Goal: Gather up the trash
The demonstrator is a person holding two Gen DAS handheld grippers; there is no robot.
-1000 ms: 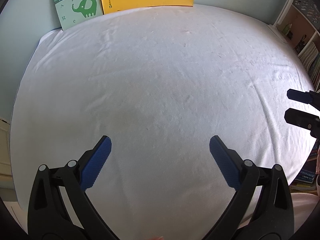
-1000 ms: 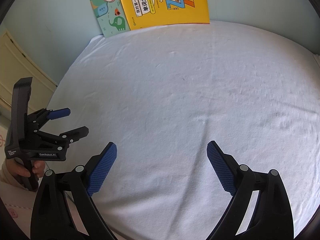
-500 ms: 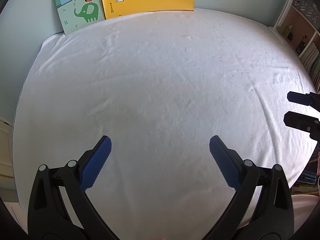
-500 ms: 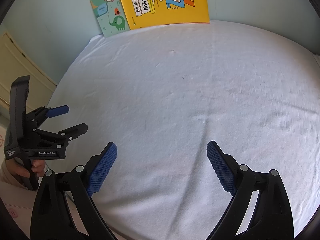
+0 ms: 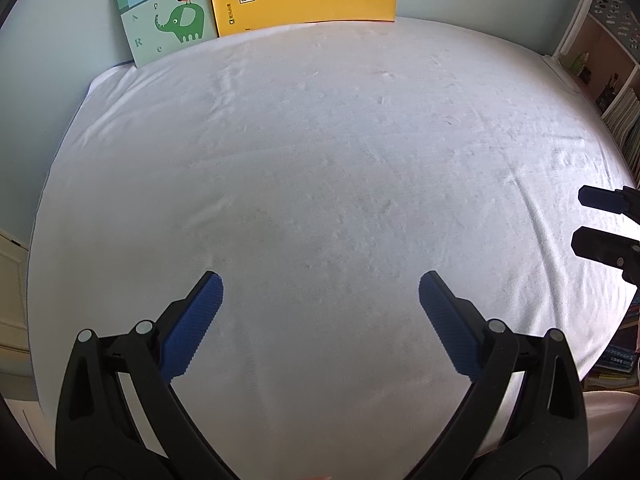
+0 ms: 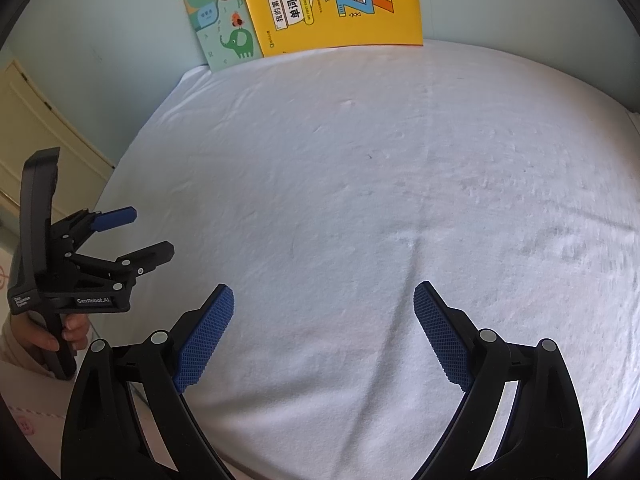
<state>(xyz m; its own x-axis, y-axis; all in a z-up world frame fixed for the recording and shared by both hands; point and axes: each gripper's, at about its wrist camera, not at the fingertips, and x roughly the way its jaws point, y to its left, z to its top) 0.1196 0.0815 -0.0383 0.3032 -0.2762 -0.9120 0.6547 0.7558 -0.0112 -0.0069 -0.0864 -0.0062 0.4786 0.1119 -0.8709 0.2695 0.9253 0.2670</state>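
Both grippers hang over a white cloth (image 5: 320,184) that covers a table. The left gripper (image 5: 320,292) has its two blue fingers spread wide, and there is nothing between them. The right gripper (image 6: 324,300) is spread wide too, with only bare cloth between its fingers.

From the right wrist, the left gripper shows near the left edge of the cloth, with a hand (image 6: 52,332) around its handle. From the left wrist, only the tips of the right gripper show at the right edge.

No trash shows in either view. There is a tiny dark speck (image 6: 370,156) far ahead of the right gripper, but it is too small to tell what it is.

At the far edge of the cloth, a yellow book (image 6: 340,4) and a green elephant book (image 6: 224,24) lean on the wall. A bookshelf (image 5: 612,80) stands to the right.
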